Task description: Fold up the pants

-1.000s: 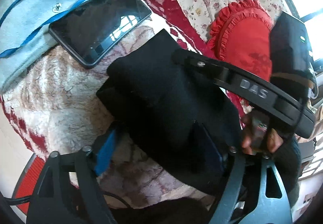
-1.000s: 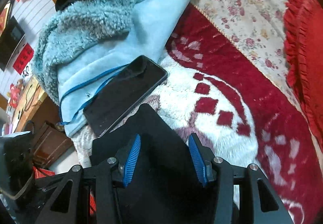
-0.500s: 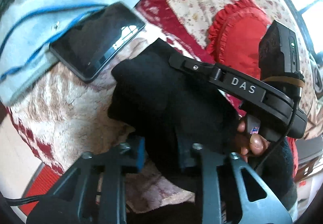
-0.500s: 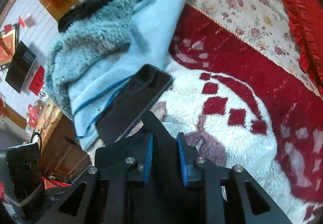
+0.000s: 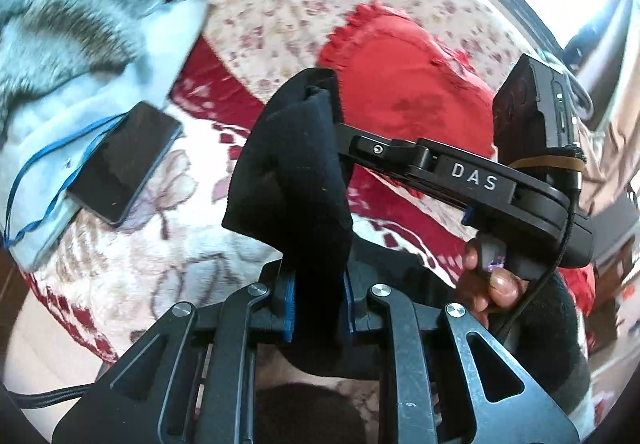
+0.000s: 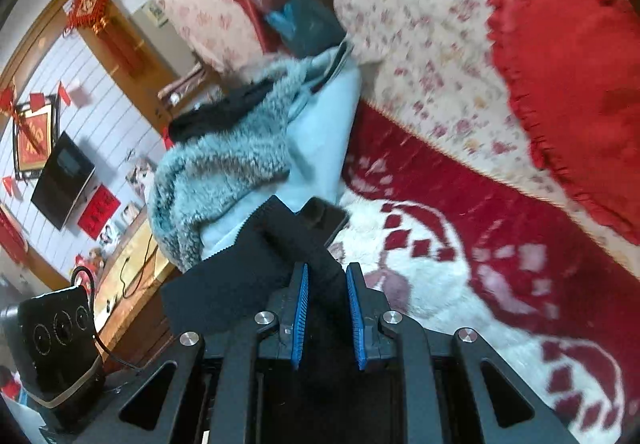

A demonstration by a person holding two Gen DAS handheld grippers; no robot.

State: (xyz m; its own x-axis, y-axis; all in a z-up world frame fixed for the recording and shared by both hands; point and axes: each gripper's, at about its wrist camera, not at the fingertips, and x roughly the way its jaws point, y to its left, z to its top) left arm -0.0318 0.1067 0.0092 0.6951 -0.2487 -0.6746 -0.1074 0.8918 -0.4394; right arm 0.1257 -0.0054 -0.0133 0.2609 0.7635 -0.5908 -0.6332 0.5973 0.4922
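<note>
Pinching a thick fold of the black pants (image 5: pixel 292 180), the left gripper (image 5: pixel 318 308) has its jaws pressed on cloth that rises straight ahead; the right gripper (image 5: pixel 452 172), lettered "DAS", enters from the right, gripping the upper edge. Right wrist view: the right gripper's jaws clamp a ridge of pants running forward-left toward the phone (image 6: pixel 326 218).

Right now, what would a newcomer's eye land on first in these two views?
The black pants, bunched and lifted off the bed, pinched by the left gripper at bottom centre and the right gripper in its own view. Behind them glows a frilled red cushion, upper right. A dark phone lies left on a pale blue garment.
</note>
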